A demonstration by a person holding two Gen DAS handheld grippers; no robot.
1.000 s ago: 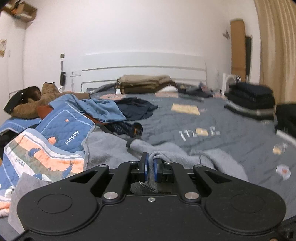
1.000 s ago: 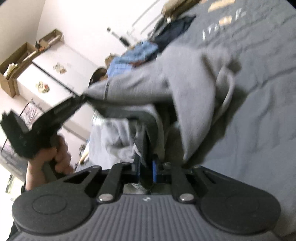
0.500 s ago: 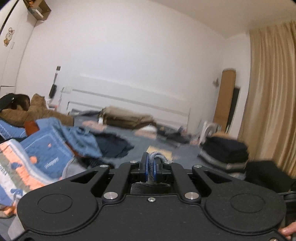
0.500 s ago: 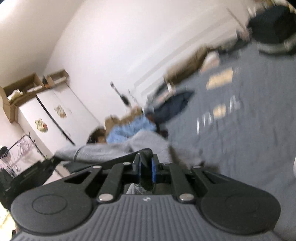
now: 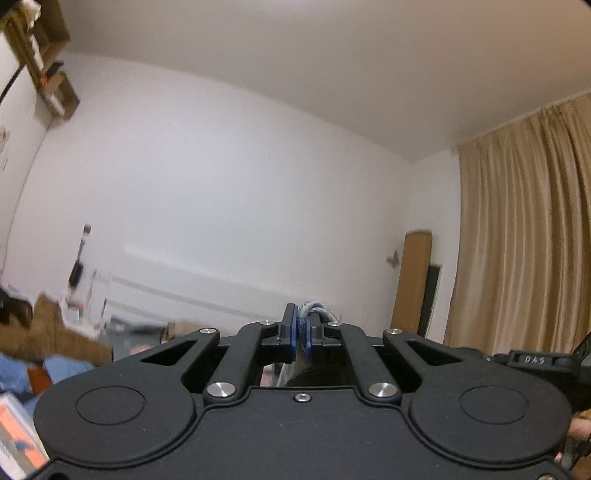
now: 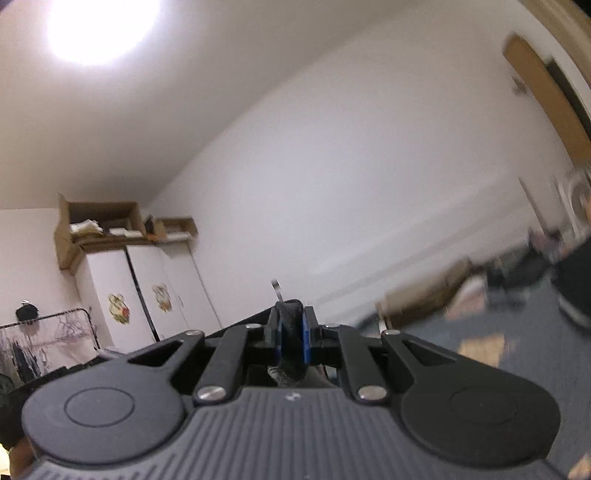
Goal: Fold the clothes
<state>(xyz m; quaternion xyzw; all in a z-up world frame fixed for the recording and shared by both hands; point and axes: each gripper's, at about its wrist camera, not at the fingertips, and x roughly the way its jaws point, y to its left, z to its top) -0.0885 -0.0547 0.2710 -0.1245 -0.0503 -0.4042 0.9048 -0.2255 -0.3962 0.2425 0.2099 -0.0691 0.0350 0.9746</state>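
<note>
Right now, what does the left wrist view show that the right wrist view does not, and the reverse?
Only the left wrist view shows the beige curtain and the left tongs, shut on a fold of the grey garment. Only the right wrist view shows the ceiling light, the white wardrobe with cardboard boxes on top, the clothes rack, and the right tongs, shut on dark grey fabric. Both show the white wall and the cluttered bed, blurred.

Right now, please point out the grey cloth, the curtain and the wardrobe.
grey cloth (image 5: 314,309): left wrist view, fold above the fingers.
curtain (image 5: 517,229): left wrist view, middle pleats.
wardrobe (image 6: 147,291): right wrist view, door front.
</note>
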